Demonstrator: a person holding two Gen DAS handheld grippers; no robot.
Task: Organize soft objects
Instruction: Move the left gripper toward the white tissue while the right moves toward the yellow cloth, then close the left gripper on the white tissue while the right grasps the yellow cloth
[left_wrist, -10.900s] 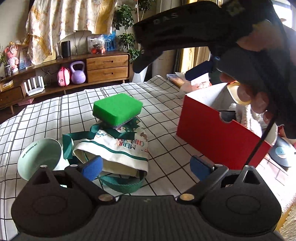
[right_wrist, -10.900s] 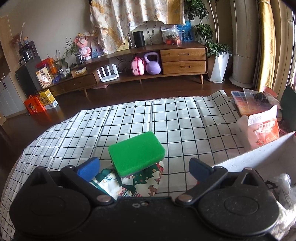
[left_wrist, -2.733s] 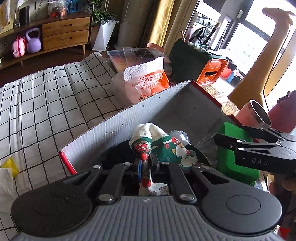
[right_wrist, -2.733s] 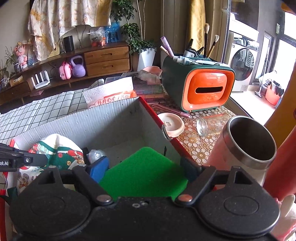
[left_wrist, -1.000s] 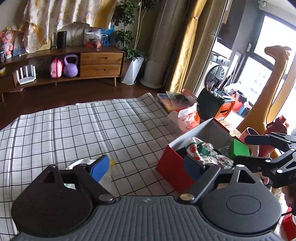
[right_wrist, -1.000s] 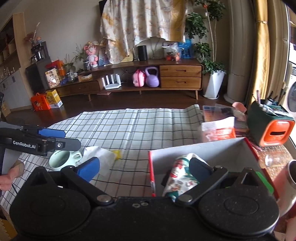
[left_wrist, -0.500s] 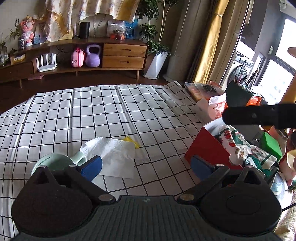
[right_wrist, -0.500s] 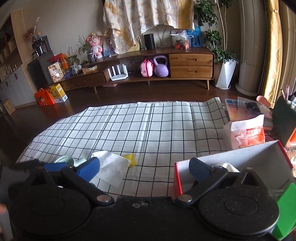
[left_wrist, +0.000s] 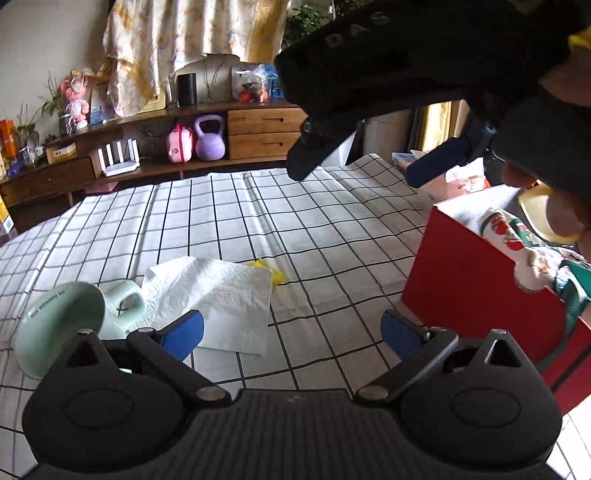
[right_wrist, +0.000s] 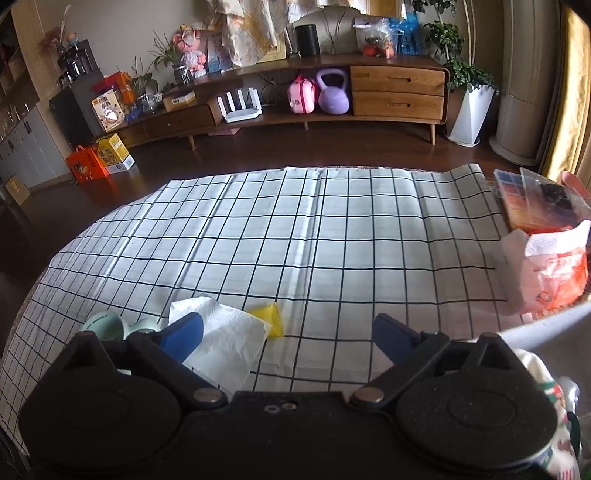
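White paper napkin (left_wrist: 218, 295), lying flat on the checked worktop (left_wrist: 314, 221) between the mint mug (left_wrist: 62, 317) and the red box (left_wrist: 469, 277), is best pinched at a raised edge by the left tongs (left_wrist: 291, 328), seen spread wide and empty, like the right tongs (right_wrist: 288, 332).

"DAS" stands on the right tool (left_wrist: 354, 162).

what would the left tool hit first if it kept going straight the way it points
Probably the checked tablecloth, just right of the white paper napkin. The open left tool holds nothing; depth is hard to judge.
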